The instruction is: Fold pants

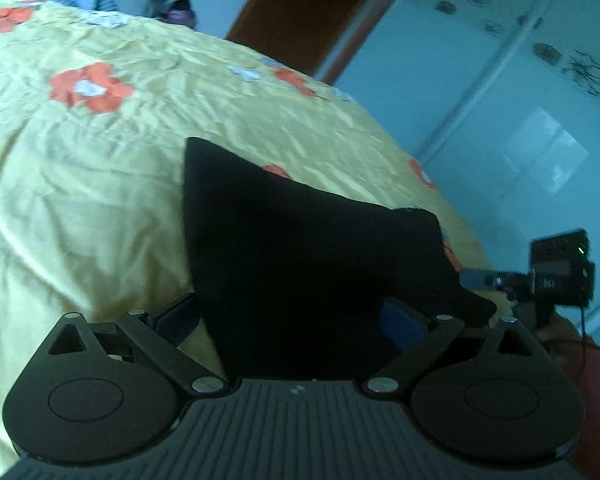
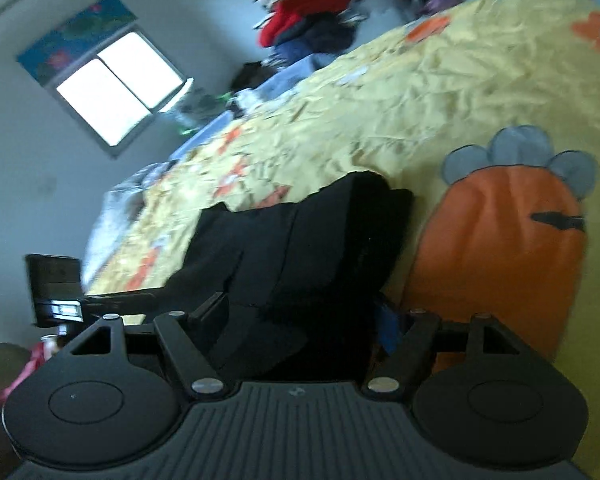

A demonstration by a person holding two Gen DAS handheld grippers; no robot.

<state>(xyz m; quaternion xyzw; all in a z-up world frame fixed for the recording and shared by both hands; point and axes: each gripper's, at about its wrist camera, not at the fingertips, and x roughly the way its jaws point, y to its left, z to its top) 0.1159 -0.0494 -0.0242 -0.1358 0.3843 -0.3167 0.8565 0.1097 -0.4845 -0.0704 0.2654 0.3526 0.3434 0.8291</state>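
Black pants (image 1: 300, 240) lie in a folded heap on a yellow bedspread (image 1: 80, 200) with orange flowers. My left gripper (image 1: 292, 316) stands wide open just above the near end of the pants, and the dark cloth fills the gap between its fingers (image 1: 176, 316). In the right wrist view the same pants (image 2: 320, 240) run away from me in layered folds. My right gripper (image 2: 300, 320) is open too, its fingers (image 2: 212, 308) on either side of the cloth's near end. Whether the pads touch the cloth is hidden in the dark folds.
The right tool's camera housing (image 1: 560, 268) shows at the bed's edge, and the left tool's housing (image 2: 56, 280) shows in the right view. A pile of clothes (image 2: 312, 20) sits at the far end. Pale wardrobe doors (image 1: 500, 120), a brown door (image 1: 312, 12) and a window (image 2: 120, 84) surround the bed.
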